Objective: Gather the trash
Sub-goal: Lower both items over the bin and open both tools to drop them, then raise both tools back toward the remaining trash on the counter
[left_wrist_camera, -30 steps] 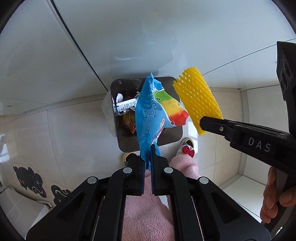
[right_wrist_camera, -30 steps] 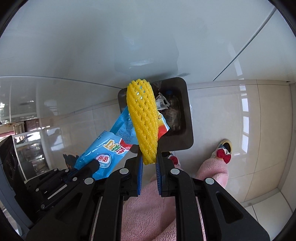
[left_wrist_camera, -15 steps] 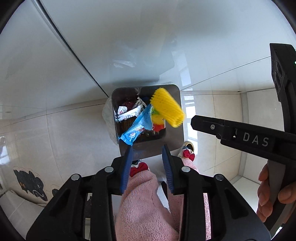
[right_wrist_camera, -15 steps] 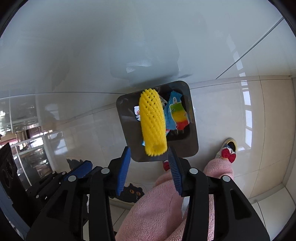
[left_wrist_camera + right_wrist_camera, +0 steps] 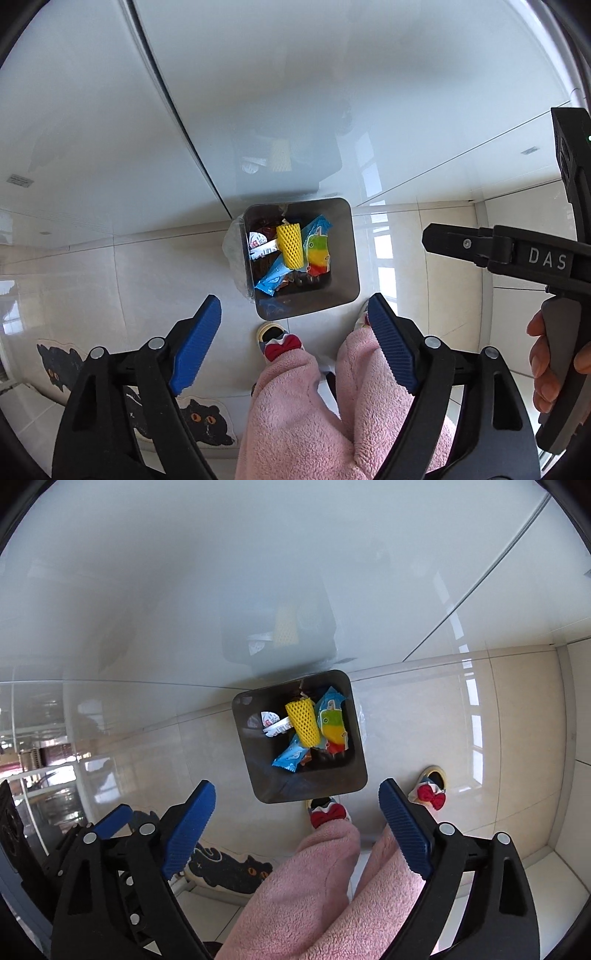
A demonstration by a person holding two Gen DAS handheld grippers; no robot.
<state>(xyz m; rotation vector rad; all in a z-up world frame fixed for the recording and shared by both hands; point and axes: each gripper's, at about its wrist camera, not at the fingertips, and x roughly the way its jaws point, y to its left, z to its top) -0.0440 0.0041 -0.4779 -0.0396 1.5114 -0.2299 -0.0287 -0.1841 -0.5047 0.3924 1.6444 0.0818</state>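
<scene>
Above the trash bin [image 5: 343, 273], both claws are hanging spread and empty.
At mid-frame in both views, the yellow foam net [image 5: 290, 245] and the blue snack wrapper [image 5: 314, 251] are lying inside the bin among other wrappers, on the tiled floor [image 5: 147, 273]. The left claw [image 5: 291, 347] is showing its blue pads wide apart at the lower edge; the right claw [image 5: 295, 830] is gaping likewise. Pink fleece trouser legs [image 5: 317, 886] and bow slippers [image 5: 430, 792] are standing just below the bin.
</scene>
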